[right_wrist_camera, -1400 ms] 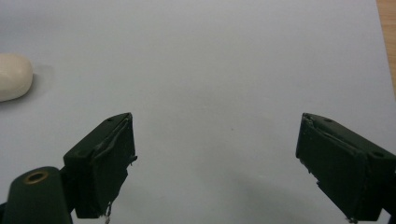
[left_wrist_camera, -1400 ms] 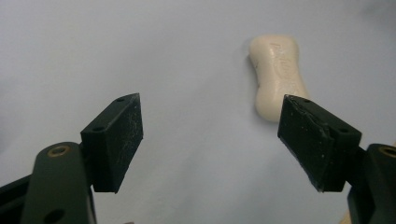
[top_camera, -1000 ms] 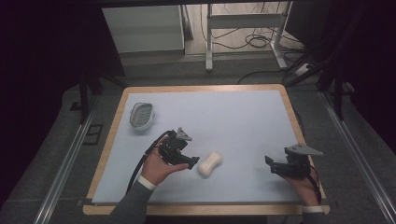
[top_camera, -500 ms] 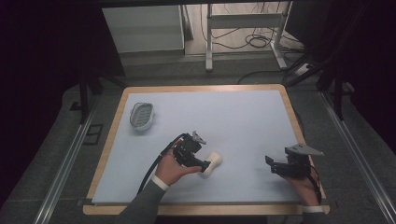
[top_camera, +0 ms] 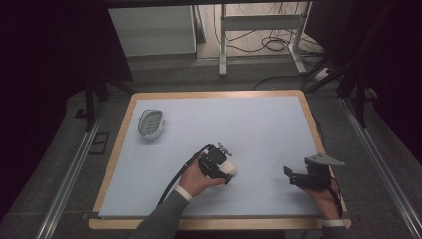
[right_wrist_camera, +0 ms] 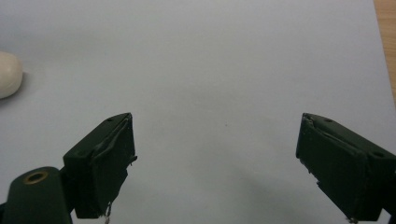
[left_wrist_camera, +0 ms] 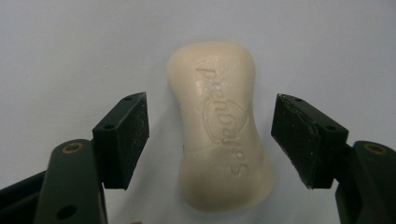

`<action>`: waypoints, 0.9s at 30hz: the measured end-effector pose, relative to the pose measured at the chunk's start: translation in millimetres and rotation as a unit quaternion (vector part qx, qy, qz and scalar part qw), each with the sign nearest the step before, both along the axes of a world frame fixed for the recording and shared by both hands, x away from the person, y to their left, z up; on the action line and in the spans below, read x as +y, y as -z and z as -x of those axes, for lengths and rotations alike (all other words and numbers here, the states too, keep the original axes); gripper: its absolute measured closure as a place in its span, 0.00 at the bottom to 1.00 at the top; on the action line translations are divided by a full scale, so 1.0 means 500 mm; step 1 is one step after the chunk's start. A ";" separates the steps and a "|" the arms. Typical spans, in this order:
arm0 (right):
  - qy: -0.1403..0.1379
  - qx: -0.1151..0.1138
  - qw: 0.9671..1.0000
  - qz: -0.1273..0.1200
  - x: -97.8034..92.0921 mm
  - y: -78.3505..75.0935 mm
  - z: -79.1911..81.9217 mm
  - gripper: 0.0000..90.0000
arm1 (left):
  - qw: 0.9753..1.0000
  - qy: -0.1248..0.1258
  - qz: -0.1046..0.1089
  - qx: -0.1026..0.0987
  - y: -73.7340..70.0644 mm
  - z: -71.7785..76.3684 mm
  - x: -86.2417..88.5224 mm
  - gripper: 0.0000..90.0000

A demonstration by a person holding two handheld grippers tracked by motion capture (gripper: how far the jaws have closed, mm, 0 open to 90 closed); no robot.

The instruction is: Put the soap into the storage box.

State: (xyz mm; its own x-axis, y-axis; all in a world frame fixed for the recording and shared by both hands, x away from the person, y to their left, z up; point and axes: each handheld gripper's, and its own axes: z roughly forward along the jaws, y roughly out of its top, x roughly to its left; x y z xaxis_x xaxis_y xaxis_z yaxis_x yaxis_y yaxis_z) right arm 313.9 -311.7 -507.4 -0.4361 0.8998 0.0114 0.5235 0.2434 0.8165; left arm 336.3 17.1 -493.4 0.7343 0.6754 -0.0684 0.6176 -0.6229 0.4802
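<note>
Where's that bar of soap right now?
In the left gripper view, the cream waisted soap bar lies on the pale blue table mat, between the left tool's open jaws, untouched.

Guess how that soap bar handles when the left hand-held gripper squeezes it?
The soap bar looks solid, so probably stiff. Its smooth, rounded sides may slip between the open left hand-held gripper jaws. Lying flat on the table, it is unlikely to roll.

The soap (left_wrist_camera: pixel 220 126) lies on the surface (top_camera: pixel 259 124) between the left gripper's (top_camera: pixel 217 164) spread jaws; a dish (top_camera: pixel 151 123) sits far left.
</note>
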 end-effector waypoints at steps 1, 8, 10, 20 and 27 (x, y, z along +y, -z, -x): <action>0.000 0.000 1.000 0.000 0.000 0.000 0.000 0.13 | 1.000 -0.001 -0.002 0.000 0.003 -0.001 -0.003 0.32; 0.001 0.002 1.000 0.003 0.000 0.003 -0.001 0.13 | 1.000 -0.001 -0.011 0.010 0.022 -0.002 -0.011 0.35; 0.001 0.003 1.000 0.003 0.000 0.004 -0.001 0.13 | 1.000 -0.001 -0.013 0.013 0.026 -0.002 -0.013 0.36; 0.003 0.003 1.000 0.006 0.000 0.005 -0.001 0.13 | 1.000 -0.011 -0.023 0.009 0.032 0.002 -0.024 0.48; 0.004 0.003 1.000 0.008 -0.001 0.005 -0.001 0.13 | 1.000 -0.012 -0.025 0.006 0.031 0.004 -0.025 0.51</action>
